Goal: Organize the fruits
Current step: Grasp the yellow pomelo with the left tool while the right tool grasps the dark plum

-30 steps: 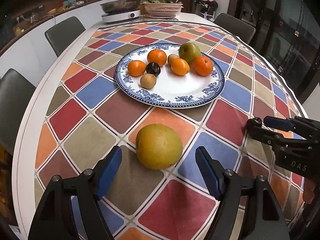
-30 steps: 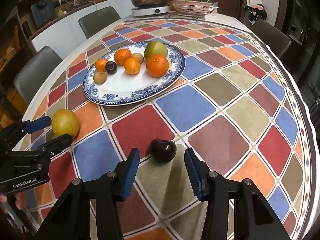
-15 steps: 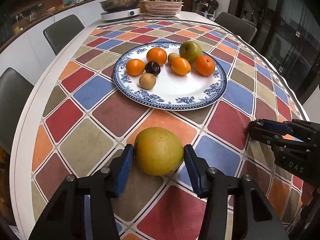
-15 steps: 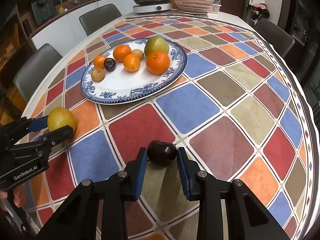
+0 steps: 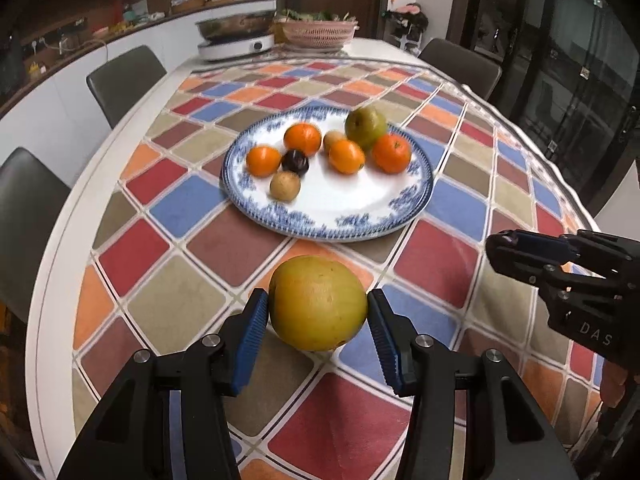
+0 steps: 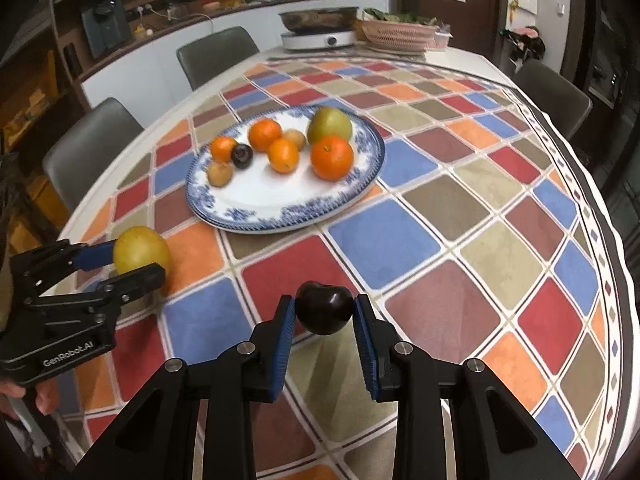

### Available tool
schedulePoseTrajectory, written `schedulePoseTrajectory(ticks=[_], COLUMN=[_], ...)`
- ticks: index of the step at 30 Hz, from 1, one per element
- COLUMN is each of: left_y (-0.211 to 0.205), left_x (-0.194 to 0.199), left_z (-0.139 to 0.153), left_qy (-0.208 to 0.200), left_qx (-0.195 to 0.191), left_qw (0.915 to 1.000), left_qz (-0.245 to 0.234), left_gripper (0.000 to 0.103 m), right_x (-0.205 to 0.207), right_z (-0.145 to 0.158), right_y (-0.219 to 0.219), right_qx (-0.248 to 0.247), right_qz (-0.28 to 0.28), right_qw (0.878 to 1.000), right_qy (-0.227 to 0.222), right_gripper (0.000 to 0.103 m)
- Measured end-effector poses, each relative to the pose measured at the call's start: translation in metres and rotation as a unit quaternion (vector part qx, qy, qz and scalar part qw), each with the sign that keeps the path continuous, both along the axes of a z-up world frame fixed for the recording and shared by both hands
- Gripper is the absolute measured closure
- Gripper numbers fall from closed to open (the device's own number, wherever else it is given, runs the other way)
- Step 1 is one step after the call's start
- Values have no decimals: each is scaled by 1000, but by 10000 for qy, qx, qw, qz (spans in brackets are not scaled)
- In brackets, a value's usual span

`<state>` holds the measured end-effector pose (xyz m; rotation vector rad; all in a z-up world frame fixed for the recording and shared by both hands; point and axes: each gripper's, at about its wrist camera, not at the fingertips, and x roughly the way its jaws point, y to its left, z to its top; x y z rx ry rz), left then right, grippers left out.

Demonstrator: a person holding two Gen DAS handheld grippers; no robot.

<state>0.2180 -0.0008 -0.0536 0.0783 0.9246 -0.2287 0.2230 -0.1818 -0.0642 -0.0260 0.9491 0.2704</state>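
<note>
My left gripper (image 5: 318,320) is shut on a large yellow-green round fruit (image 5: 318,302) and holds it just above the tablecloth; it also shows in the right wrist view (image 6: 140,250). My right gripper (image 6: 324,320) is shut on a dark plum (image 6: 324,307), lifted off the cloth. The blue-and-white plate (image 5: 416,200) lies ahead in both views (image 6: 360,192). It holds several oranges, a green pear (image 5: 366,124), a dark plum (image 5: 295,161) and two small brown fruits. The right gripper shows at the right edge of the left wrist view (image 5: 520,250).
The table has a checked cloth (image 6: 460,240). At its far end stand an electric cooker with a pan (image 5: 236,38) and a pink basket (image 5: 318,32). Grey chairs (image 5: 124,76) stand along the left side and one at the far right (image 6: 552,96).
Both grippers have closed on their fruits: the left on the yellow-green fruit, the right on the dark plum. Both fruits have risen slightly off the cloth, toward the plate.
</note>
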Motion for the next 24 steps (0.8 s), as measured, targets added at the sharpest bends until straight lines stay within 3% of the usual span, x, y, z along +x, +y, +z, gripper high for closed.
schedulePoseTrajectory(ticks=[16, 18, 19, 20, 24], left_y=[-8, -8, -8, -8, -8], left_x=[15, 20, 22, 24, 40], left_z=[43, 43, 43, 44, 43], left_qy=[-586, -584, -606, -642, -645], left_qx=[-158, -195, -198, -188, -199], left_qw=[9978, 9976, 9975, 9972, 9970], left_qz=[-283, -309, -318, -327, -382], left_gripper=[56, 63, 70, 90, 92], right_x=[14, 17, 20, 22, 36], right_z=[46, 49, 50, 50, 49], right_y=[5, 6, 7, 7, 9], right_qx=[115, 118, 118, 121, 198], right_qz=[417, 445, 464, 472, 522], right_qw=[9969, 9965, 9962, 9961, 9959], right_qy=[-651, -704, -722, -734, -710], right_gripper=[72, 72, 72, 72, 72])
